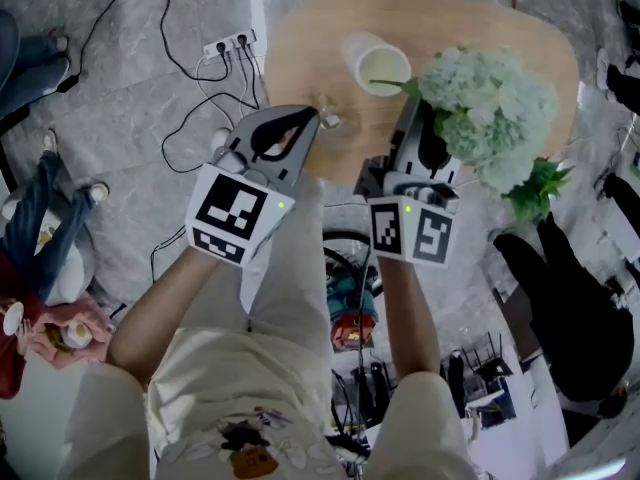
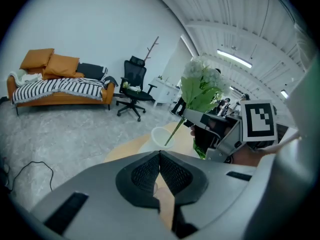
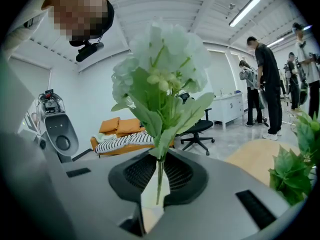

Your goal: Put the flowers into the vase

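A white vase (image 1: 378,66) stands on the round wooden table (image 1: 300,38). My right gripper (image 1: 416,106) is shut on the thin green stem of a pale green flower bunch (image 1: 490,108). The bunch lies tilted, its bloom out to the right and its stem end over the vase's mouth. In the right gripper view the stem (image 3: 159,181) runs between the pads, and the bloom (image 3: 160,69) fills the middle. My left gripper (image 1: 305,118) hovers shut and empty at the table's near edge, left of the vase. The left gripper view shows the vase (image 2: 159,134) with the stem tip at its rim.
A spray of dark green leaves (image 1: 535,188) sits at the table's right edge, under the bloom. A power strip (image 1: 230,43) with trailing cables lies on the floor to the left. People stand and sit around the table. A sofa (image 2: 60,91) and an office chair (image 2: 134,86) are farther off.
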A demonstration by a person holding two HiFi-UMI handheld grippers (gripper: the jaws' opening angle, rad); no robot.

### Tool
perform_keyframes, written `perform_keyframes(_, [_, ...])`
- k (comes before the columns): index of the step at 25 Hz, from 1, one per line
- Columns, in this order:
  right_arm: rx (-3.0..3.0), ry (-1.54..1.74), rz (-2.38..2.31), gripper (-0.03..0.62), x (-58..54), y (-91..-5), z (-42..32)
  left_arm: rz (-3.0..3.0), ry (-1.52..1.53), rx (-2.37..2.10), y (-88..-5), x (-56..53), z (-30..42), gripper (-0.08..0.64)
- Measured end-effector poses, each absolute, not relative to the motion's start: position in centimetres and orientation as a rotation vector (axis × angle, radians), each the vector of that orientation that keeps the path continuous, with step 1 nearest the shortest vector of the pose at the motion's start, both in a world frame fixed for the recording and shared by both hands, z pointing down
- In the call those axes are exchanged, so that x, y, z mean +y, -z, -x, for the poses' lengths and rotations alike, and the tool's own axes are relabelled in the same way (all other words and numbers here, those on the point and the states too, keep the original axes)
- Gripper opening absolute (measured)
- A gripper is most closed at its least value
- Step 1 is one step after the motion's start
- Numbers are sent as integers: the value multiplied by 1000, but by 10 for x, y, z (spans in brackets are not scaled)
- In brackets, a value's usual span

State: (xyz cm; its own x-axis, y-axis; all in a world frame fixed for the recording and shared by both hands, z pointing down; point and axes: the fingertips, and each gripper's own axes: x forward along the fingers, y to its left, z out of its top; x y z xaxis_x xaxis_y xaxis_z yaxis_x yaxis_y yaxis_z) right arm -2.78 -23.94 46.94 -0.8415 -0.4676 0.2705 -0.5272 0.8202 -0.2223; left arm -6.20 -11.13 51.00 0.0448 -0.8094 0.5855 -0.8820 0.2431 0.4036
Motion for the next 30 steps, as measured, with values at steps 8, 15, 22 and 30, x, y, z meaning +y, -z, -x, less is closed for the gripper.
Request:
perform_keyframes(8, [-2770,-393,-776,28,-244,-484,31,-1563,-126,-1766,-510,-107,61,9])
perform_keyframes(15, [-2709,-357,-727,34,-234,-502,38,-1561,-120,-1761,-510,-103,58,8])
perform_keyframes(22, [-2634,-354,-685,43,-229,-515,38,-1567,-123,-1758,-509,-102,55,8])
perform_keyframes(30, [-2600,-341,-665,57,-225,-521,35,-1568,-123,-1764,-509,-101,55,9])
